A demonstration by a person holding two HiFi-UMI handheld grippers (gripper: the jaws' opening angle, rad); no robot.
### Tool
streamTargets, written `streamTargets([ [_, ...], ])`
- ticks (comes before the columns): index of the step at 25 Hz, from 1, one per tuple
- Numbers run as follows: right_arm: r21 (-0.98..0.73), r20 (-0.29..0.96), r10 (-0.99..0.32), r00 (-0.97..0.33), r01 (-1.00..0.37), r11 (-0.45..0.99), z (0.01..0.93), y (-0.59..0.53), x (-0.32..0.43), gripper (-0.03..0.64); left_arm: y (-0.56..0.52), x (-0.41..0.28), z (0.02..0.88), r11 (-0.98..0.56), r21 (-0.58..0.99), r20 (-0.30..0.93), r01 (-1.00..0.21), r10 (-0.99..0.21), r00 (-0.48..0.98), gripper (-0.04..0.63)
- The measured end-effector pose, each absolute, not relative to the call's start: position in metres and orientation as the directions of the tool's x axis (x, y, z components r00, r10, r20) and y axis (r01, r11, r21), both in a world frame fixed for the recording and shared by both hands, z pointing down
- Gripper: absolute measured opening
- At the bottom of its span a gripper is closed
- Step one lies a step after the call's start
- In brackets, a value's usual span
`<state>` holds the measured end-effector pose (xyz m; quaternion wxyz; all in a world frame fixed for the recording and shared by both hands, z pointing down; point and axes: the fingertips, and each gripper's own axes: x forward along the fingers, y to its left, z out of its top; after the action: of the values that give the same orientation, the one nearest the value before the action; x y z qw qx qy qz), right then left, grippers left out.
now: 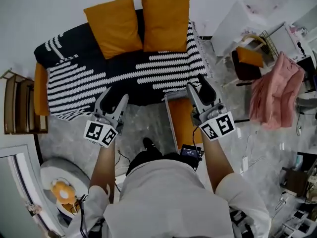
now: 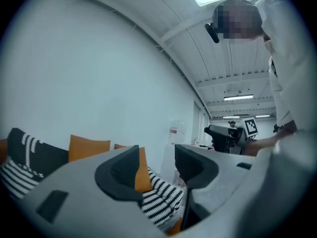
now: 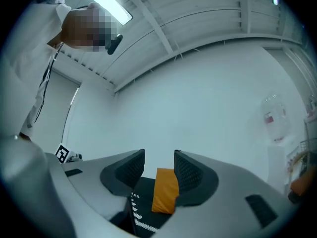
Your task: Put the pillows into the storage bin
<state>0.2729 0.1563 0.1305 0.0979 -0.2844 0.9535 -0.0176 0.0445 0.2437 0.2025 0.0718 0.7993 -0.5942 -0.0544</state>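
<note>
Two orange pillows (image 1: 115, 25) (image 1: 165, 21) lean side by side at the back of a sofa covered by a black-and-white striped throw (image 1: 124, 76). A storage bin (image 1: 170, 119) with an orange inside stands on the floor against the sofa's front, under my right hand. My left gripper (image 1: 115, 97) and right gripper (image 1: 199, 89) are held level over the sofa's front edge, both open and empty. In the left gripper view the left gripper (image 2: 157, 167) faces the pillows (image 2: 89, 148). In the right gripper view the right gripper (image 3: 159, 165) frames one far pillow (image 3: 165, 192).
A wooden shelf (image 1: 20, 103) stands left of the sofa. To the right are a chair with an orange cushion (image 1: 247, 58), a white table (image 1: 237, 24) and pink cloth on a rack (image 1: 275, 93). A round white stand with an orange toy (image 1: 62, 190) sits at lower left.
</note>
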Motion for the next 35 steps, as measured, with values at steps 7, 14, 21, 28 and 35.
streamTargets([
  [7,-0.081,-0.176,-0.556,-0.812,-0.551,0.831,0.122,0.145,0.2,0.184,0.291,-0.06,0.177,-0.136,0.172,-0.013,-0.976,-0.991,0.135,0.221],
  [14,-0.093,-0.203,-0.507,-0.838,-0.499,0.862,0.113,0.133,0.144,0.184,0.292,-0.108,0.156,-0.061,0.137,-0.051,-0.989,-0.997,0.054,0.221],
  [21,-0.161,-0.202,-0.509,-0.837,-0.484,0.86,0.131,0.095,0.109,0.184,0.258,-0.144,0.164,-0.031,0.161,-0.043,-0.986,-0.999,0.024,0.221],
  [28,-0.212,-0.171,-0.51,-0.843,-0.474,0.854,0.162,0.001,0.062,0.184,0.17,-0.192,0.178,0.003,0.163,-0.004,-0.987,-1.0,-0.003,0.221],
  [35,-0.258,-0.103,-0.479,-0.872,-0.441,0.859,0.205,-0.114,-0.003,0.186,0.065,-0.249,0.211,0.071,0.208,0.086,-0.976,-0.995,-0.054,0.221],
])
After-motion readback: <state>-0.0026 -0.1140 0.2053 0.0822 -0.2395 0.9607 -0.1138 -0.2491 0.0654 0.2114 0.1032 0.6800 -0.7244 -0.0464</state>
